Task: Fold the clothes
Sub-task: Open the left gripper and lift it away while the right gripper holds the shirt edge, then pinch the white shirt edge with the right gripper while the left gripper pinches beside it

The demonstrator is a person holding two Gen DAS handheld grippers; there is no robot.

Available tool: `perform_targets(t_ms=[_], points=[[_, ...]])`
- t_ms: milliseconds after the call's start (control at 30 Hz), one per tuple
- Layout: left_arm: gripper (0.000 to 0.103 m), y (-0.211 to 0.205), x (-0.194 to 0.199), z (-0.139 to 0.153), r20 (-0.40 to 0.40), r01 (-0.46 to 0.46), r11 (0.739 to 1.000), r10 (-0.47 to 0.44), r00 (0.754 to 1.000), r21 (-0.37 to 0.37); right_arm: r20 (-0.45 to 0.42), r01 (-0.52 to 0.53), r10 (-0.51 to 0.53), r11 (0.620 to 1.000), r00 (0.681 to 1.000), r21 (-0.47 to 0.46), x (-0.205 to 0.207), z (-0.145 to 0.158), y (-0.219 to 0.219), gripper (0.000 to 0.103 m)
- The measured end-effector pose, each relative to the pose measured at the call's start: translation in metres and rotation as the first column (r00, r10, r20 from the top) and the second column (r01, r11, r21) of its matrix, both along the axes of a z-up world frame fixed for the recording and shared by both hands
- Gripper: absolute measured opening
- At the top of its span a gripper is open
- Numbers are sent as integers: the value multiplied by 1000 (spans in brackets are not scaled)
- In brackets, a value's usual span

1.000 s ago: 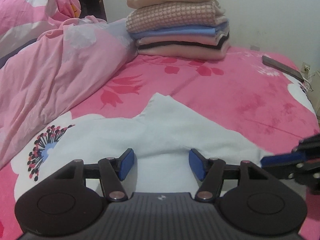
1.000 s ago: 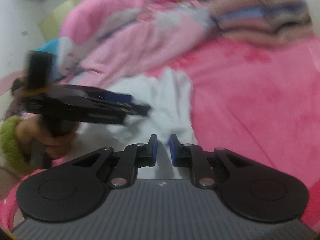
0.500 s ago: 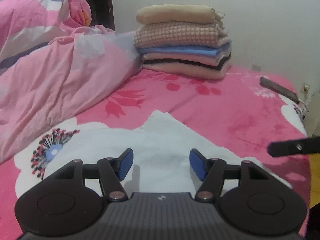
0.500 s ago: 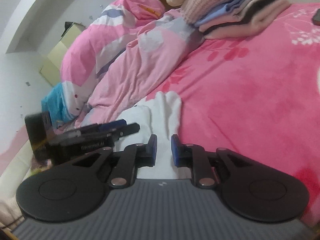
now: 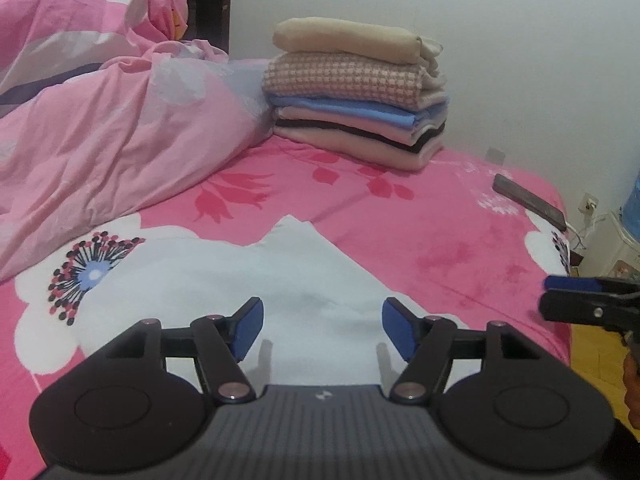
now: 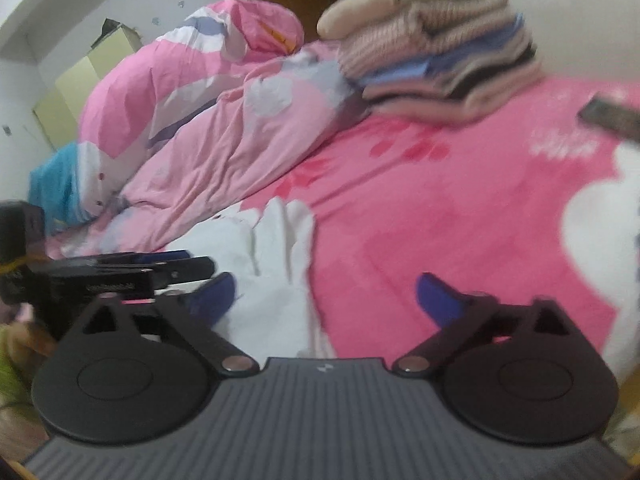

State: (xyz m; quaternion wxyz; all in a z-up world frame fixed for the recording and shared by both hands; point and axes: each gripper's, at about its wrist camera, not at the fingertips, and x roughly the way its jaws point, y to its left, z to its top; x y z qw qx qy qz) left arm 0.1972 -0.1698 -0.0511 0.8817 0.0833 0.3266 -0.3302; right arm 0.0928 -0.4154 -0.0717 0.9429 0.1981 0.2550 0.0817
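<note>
A white garment (image 5: 304, 276) lies flat on the pink floral bed sheet (image 5: 440, 232), near the front edge. My left gripper (image 5: 322, 330) hovers just above its near part, open, with nothing between the blue pads. In the right wrist view the same white garment (image 6: 272, 280) reaches away with a folded point at its far end. My right gripper (image 6: 324, 298) is open wide over the garment's right edge and the sheet, holding nothing. The left gripper (image 6: 160, 264) shows side-on at the left, and the right gripper (image 5: 580, 300) shows at the right edge of the left wrist view.
A stack of folded clothes (image 5: 356, 92) stands at the back of the bed by the wall. A crumpled pink duvet (image 5: 100, 120) fills the left side. A dark flat remote-like object (image 5: 528, 200) lies near the right edge of the bed. Wooden floor (image 5: 592, 348) shows beyond.
My right gripper has opened from nearly shut to wide open. Both grippers have drawn back and up from the garment; the left one stayed open.
</note>
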Motion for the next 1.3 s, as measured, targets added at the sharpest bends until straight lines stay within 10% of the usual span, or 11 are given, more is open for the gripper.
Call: perform_targets(t_ms=[300, 600, 1067, 1300], points=[[69, -2, 10, -8, -6, -40, 999, 40, 999, 1, 113, 47, -20, 968, 993, -246, -3, 17, 6, 102], [58, 9, 21, -21, -16, -82, 995, 81, 997, -51, 64, -241, 250, 963, 966, -120, 77, 21, 17, 97], [48, 21, 15, -32, -6, -24, 993, 23, 1000, -112, -198, -430, 445, 896, 874, 114, 185, -18, 46, 6], [46, 27, 16, -39, -25, -20, 988, 16, 1000, -153, -91, -495, 498, 867, 862, 58, 168, -2, 57, 3]])
